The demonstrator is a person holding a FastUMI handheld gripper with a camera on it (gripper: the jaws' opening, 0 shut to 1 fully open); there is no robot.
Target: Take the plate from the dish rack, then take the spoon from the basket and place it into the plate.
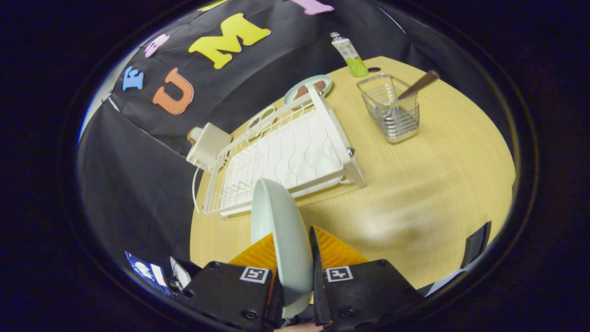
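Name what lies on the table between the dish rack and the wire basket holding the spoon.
Nothing: in the gripper view, bare table separates the dish rack from the basket with its spoon. The gripper is shut on the plate.

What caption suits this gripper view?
Gripper clamps a pale plate on edge, above the table, near the dish rack.

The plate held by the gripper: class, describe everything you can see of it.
The plate is pale, smooth and glossy, like glazed ceramic, with a shallow, bowl-like curve. It stands on edge, held up off the wooden table, clamped at its lower rim between the gripper's two fingers. Its upper rim shows in front of the near end of the white dish rack, apparently out of it.
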